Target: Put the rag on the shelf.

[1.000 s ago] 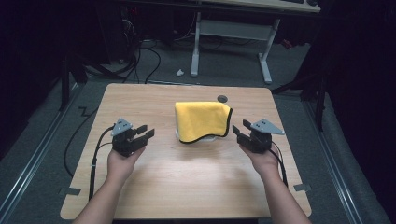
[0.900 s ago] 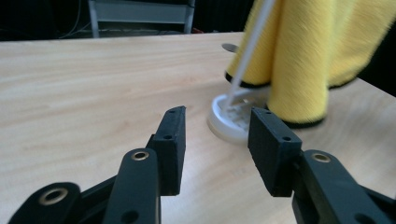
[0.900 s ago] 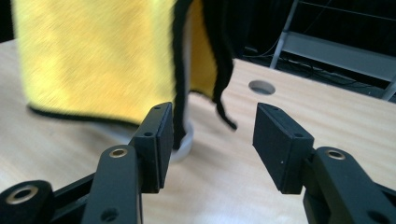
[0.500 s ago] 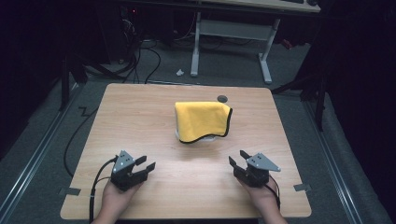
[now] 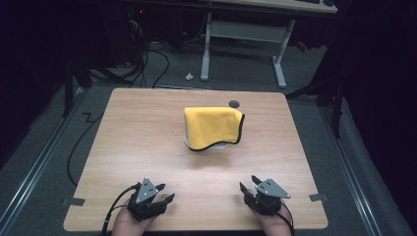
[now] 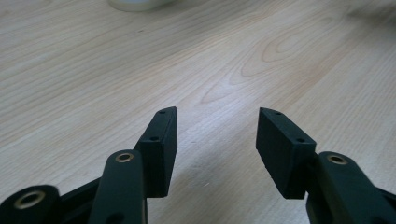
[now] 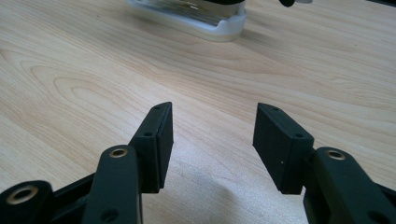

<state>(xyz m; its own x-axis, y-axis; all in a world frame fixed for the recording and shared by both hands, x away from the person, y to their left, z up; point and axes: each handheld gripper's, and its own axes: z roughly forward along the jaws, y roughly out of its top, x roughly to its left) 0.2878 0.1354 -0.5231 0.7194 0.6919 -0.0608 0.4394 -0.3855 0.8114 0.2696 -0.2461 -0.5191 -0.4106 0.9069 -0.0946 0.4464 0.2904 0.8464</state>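
Pale wood-grain tabletop [image 5: 147, 142] runs under both of your hands, and they sit right at its near edge. Your left gripper [image 5: 158, 197] rests low over the wood near the front left corner, its cable curling off the edge beside your wrist; its jaws have just been opening and stand spread apart, with bare table between them, as the left gripper view [image 6: 217, 140] confirms. Your right gripper [image 5: 250, 188] mirrors it near the front right corner, grey plate on top, jaws likewise spread wide with only wood grain between the pads in the right gripper view [image 7: 212, 140]. Both grippers point toward the middle of the table and are well apart from each other. Farther out, around the centre of the tabletop, lies the yellow cloth [image 5: 212, 128], dark-edged and draped over a white container [image 7: 205, 21] whose rim peeks out beneath its near hem. Just beyond the cloth, near the far edge, sits a small dark round disc [image 5: 234, 103]. Past the table, a grey floor [image 5: 236, 73] carries loose cables and the white legs of another desk [image 5: 278, 54], with darkness behind.
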